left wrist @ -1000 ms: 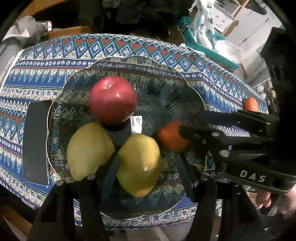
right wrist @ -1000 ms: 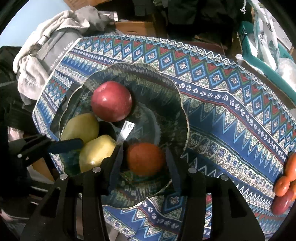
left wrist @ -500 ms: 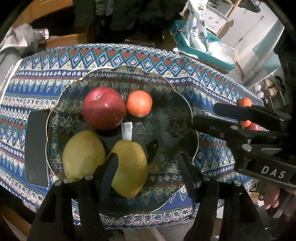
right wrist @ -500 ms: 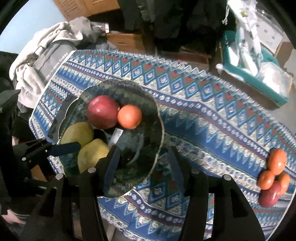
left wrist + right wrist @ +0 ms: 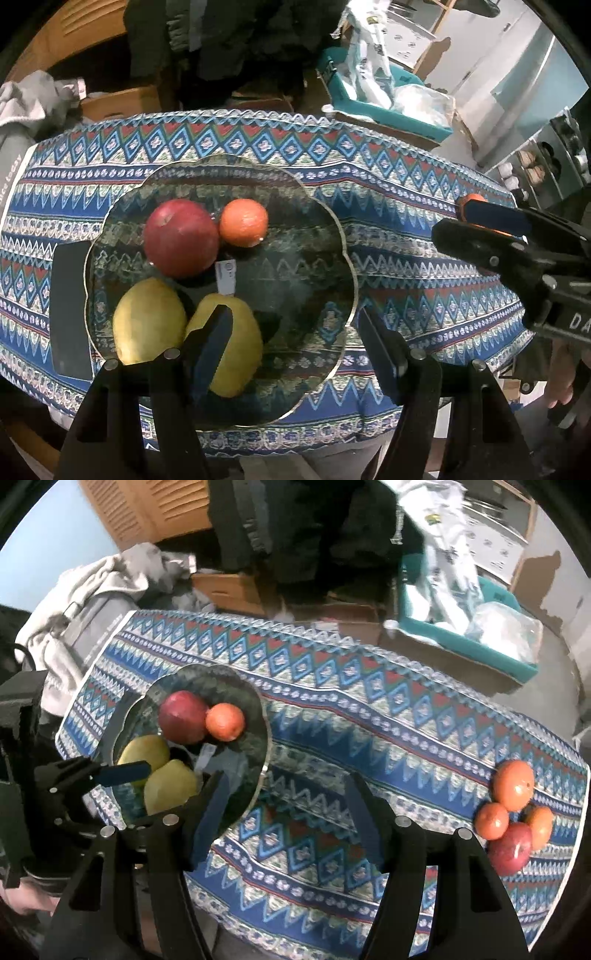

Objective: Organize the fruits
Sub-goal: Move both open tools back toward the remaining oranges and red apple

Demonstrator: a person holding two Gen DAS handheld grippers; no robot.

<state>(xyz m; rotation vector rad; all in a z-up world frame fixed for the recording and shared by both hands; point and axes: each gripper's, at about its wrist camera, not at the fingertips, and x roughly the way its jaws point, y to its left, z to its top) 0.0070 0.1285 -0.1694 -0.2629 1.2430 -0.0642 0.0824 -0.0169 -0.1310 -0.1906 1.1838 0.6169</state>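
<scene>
A glass plate (image 5: 332,236) (image 5: 258,709) on the patterned tablecloth holds a red apple (image 5: 180,238) (image 5: 183,716), an orange (image 5: 243,222) (image 5: 225,722) touching it, and two yellow pears (image 5: 147,321) (image 5: 240,343) (image 5: 168,786). My left gripper (image 5: 295,339) is open and empty above the plate's near edge. My right gripper (image 5: 284,816) is open and empty over bare cloth right of the plate; it also shows in the left wrist view (image 5: 487,229). At the cloth's right end lie three oranges (image 5: 513,784) and a red apple (image 5: 511,845).
A dark flat slab (image 5: 70,306) lies under the plate's left edge. Grey clothes (image 5: 85,602) pile at the table's left end. A teal bin (image 5: 472,642) with plastic bags and cardboard boxes (image 5: 236,587) stand behind the table.
My right gripper let go of the orange in the plate, opened, then rose and drew back to the right. The orange rolled against the red apple. The left gripper lifted slightly.
</scene>
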